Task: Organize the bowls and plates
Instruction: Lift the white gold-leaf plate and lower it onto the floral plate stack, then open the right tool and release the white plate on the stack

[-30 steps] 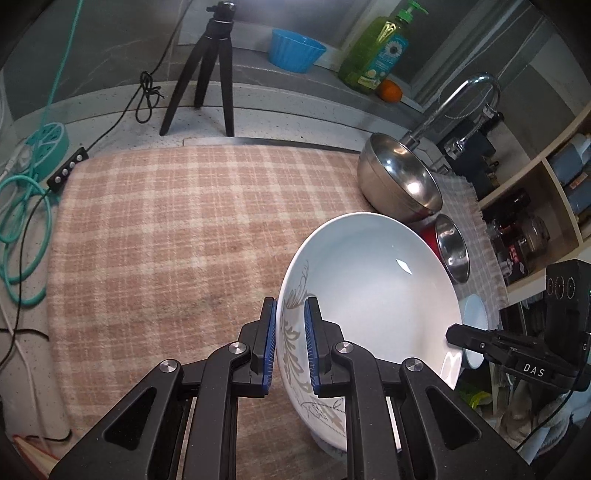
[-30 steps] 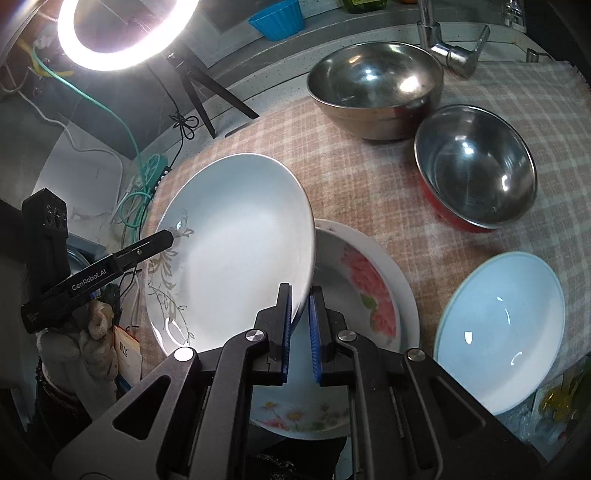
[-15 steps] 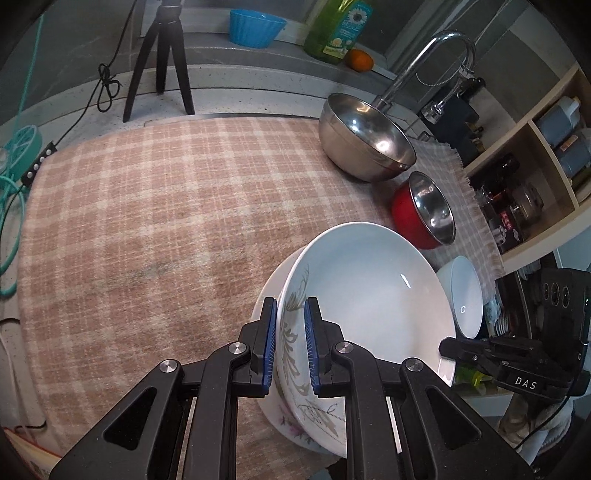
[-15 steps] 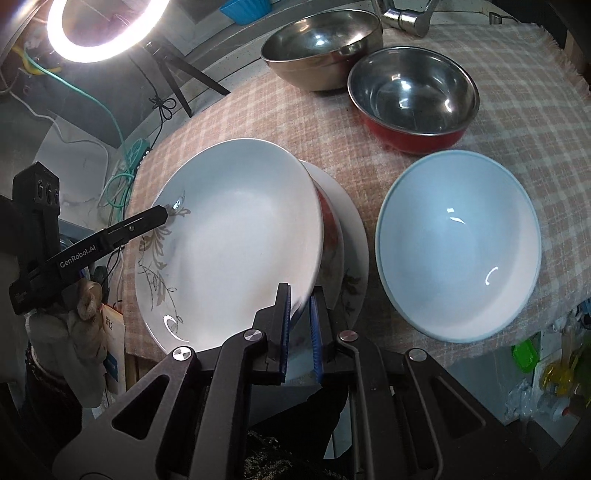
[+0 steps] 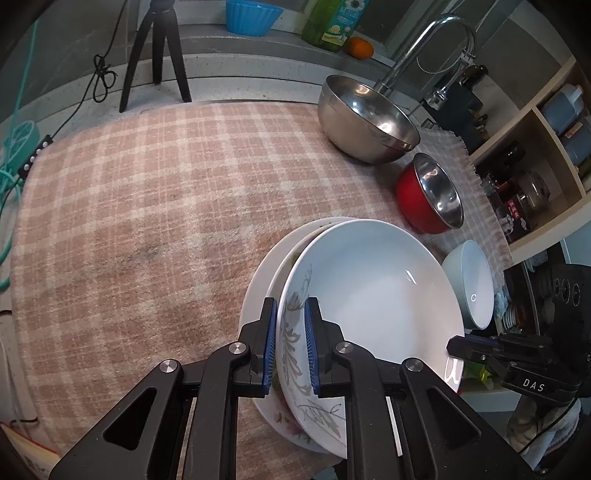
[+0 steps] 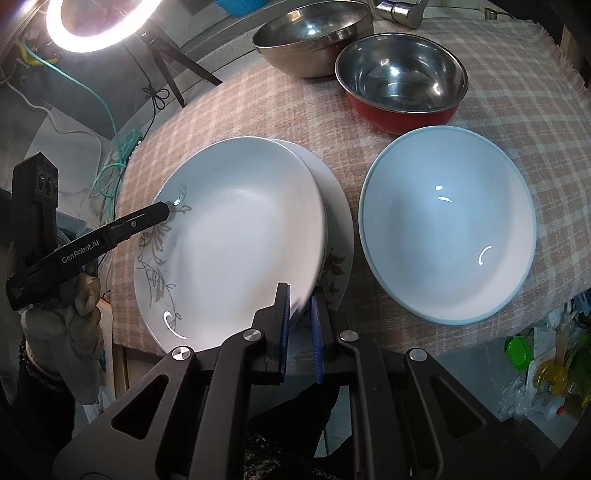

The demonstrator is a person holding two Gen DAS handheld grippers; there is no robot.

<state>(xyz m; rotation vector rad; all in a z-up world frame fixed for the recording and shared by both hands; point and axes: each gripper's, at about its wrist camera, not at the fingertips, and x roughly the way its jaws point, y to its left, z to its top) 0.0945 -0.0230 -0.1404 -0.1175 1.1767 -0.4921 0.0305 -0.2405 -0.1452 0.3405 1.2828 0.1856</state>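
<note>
A white deep plate with a grey leaf print [image 5: 369, 295] [image 6: 236, 236] is held by its rim from two sides. My left gripper [image 5: 290, 332] is shut on the printed edge, and it shows in the right wrist view as the left gripper [image 6: 162, 210]. My right gripper [image 6: 299, 306] is shut on the opposite rim and appears as the right gripper [image 5: 458, 345] at the plate's far side. The plate sits slightly tilted over a flowered plate [image 5: 258, 291] [image 6: 338, 240] on the checked cloth [image 5: 147, 221]; whether they touch I cannot tell.
A pale blue bowl [image 6: 447, 229], a red bowl with steel lining [image 6: 402, 85] and a large steel bowl [image 6: 314, 33] stand to the right and behind. A tripod [image 5: 155, 55], a faucet [image 5: 424, 48], cables [image 5: 11, 166] and a shelf [image 5: 535, 166] ring the cloth. The cloth's front edge is close.
Both grippers carried the leaf-print plate sideways and slightly down; it now sits over the flowered plate instead of beside it. The grips are unchanged.
</note>
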